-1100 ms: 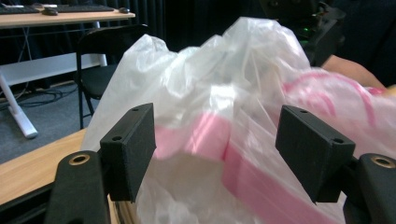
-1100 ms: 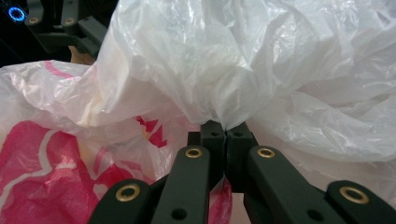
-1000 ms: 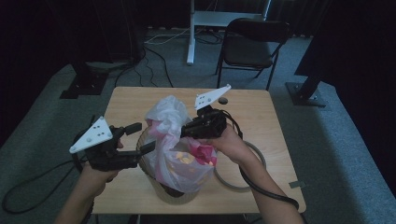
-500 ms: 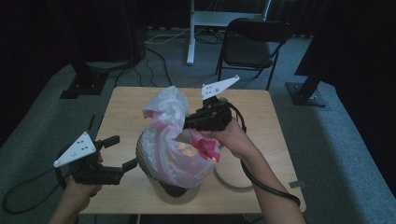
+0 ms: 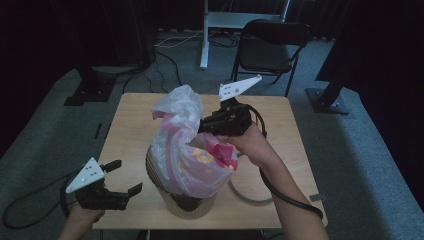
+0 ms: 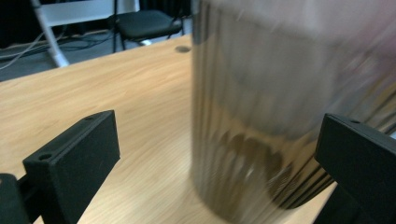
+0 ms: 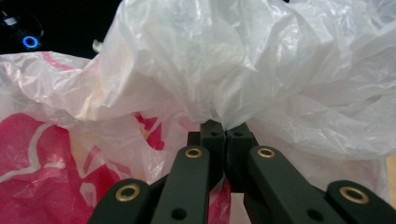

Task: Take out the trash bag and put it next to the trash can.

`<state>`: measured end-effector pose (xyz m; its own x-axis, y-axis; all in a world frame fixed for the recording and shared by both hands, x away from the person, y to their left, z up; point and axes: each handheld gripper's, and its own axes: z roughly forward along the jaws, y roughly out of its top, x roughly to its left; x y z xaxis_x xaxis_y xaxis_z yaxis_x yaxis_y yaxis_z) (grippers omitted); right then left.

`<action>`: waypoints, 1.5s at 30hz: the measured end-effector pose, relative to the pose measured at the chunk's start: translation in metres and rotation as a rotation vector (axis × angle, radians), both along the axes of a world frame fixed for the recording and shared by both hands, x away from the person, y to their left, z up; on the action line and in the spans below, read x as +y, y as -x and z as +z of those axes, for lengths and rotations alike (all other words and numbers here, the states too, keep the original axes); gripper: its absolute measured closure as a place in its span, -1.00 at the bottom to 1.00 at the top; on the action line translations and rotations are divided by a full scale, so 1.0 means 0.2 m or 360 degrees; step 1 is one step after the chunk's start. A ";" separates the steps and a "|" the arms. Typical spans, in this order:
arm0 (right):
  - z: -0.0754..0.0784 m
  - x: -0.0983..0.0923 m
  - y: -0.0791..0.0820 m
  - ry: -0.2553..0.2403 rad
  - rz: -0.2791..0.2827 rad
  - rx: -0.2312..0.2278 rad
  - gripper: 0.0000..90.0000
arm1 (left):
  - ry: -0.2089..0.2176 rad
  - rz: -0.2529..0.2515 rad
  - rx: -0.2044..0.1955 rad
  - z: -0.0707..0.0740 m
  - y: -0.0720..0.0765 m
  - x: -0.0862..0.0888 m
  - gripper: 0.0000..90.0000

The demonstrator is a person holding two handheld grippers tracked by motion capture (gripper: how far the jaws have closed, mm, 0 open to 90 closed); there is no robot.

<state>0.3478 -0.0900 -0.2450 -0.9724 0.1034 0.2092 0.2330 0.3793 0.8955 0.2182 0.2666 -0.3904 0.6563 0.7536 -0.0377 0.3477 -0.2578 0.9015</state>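
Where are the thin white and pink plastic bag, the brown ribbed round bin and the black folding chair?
Thin white and pink plastic bag (image 5: 181, 107): high view, on its bunched white top.
Brown ribbed round bin (image 5: 187, 205): high view, on its side wall near the base.
Black folding chair (image 5: 265, 55): high view, on its seat.

Left hand-held gripper (image 5: 121, 178) low, jaws wide, right hand-held gripper (image 5: 201, 126) clamped

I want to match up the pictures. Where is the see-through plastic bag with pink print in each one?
High view: see-through plastic bag with pink print, centre, rising from the ribbed brown bin.
Left gripper view: bag hard to make out; blurred bin at right.
Right gripper view: bag across the frame, pinched by the right gripper.
Shared landmark: the wooden table.
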 end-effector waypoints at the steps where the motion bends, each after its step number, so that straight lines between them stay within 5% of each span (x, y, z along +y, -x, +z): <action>1: 0.01 0.00 0.00 -0.0004 0.0005 -0.0001 0.98 | 0.0000 0.0000 0.0000 0.00 0.00 0.00 -1.00; 7: 0.05 -0.03 -0.02 -0.0045 0.0002 0.0010 0.98 | -0.0030 0.0128 0.0161 -0.21 -0.04 0.06 -1.00; 9: 0.07 -0.04 -0.03 -0.0065 -0.0004 0.0013 0.98 | -0.0036 0.0168 0.0144 -0.24 -0.05 0.07 -1.00; 11: 0.08 -0.05 -0.03 -0.0084 -0.0006 0.0017 0.98 | -0.0031 0.0303 0.0115 -0.32 -0.07 0.11 -1.00; 14: 0.11 -0.07 -0.04 -0.0109 -0.0013 0.0012 0.98 | -0.0140 0.0384 0.0139 -0.39 -0.09 0.12 -1.00; 18: 0.17 -0.08 -0.04 -0.0141 -0.0016 0.0009 0.98 | -0.0235 0.0424 0.0235 -0.51 -0.12 0.15 -1.00; 23: 0.24 -0.12 -0.05 -0.0205 -0.0019 0.0003 0.98 | -0.0228 0.0463 0.0356 -0.62 -0.14 0.20 -1.00; 28: 0.33 -0.16 -0.06 -0.0281 -0.0046 0.0002 0.98 | -0.0246 0.0451 0.0448 -0.68 -0.16 0.23 -1.00; 34: 0.50 -0.24 -0.09 -0.0384 -0.0129 -0.0026 0.98 | -0.0258 0.0474 0.0473 -0.70 -0.17 0.26 -1.00; 40: 0.63 -0.35 -0.14 -0.0429 -0.0337 -0.0092 0.98 | -0.0290 0.0478 0.0520 -0.71 -0.18 0.26 -1.00; 45: 0.59 -0.43 -0.23 -0.0376 -0.0530 -0.0076 0.98 | -0.0319 0.0476 0.0562 -0.72 -0.18 0.25 -1.00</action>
<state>0.3931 -0.1752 -0.1269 -0.9031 0.3685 0.2205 0.2644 0.0725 0.9617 0.2544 0.3173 -0.5353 0.3838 0.9219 -0.0539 0.7076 -0.2560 0.6586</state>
